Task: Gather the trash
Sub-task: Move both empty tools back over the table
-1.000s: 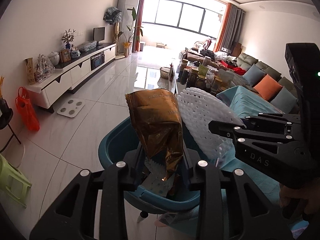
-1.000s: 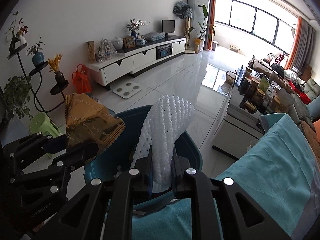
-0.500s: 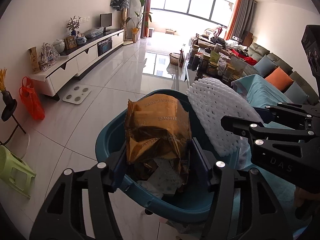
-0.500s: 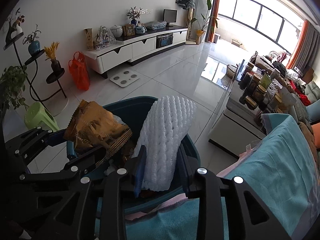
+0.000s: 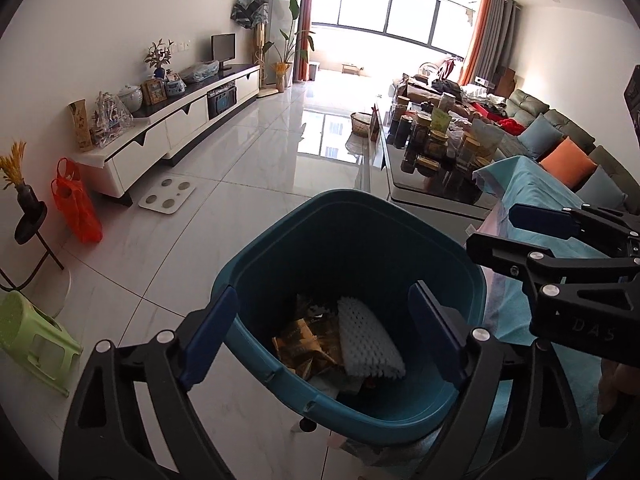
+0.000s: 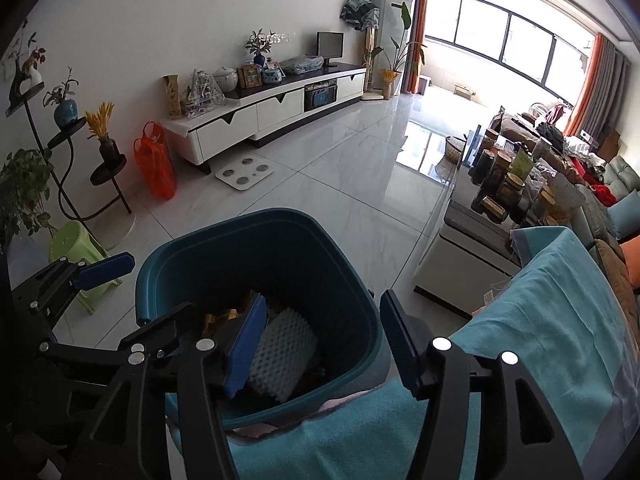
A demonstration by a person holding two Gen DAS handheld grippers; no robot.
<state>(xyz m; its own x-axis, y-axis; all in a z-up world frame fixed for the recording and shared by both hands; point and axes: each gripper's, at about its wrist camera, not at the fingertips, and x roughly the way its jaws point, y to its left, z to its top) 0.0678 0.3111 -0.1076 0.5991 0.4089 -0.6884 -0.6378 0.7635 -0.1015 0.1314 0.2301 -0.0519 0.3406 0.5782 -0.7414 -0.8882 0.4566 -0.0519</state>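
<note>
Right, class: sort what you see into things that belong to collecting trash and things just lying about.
Job:
- teal bin
- white foam net, in bin
- gold wrapper, in bin
- left tongs, opening, empty
- right tongs, opening, empty

Lying about:
- bathroom scale
- orange bag
- green stool

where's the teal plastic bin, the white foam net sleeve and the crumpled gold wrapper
teal plastic bin (image 5: 320,208), left wrist view, far rim
white foam net sleeve (image 5: 368,340), left wrist view, middle of its dimpled face
crumpled gold wrapper (image 5: 306,344), left wrist view, middle of its creased face
</note>
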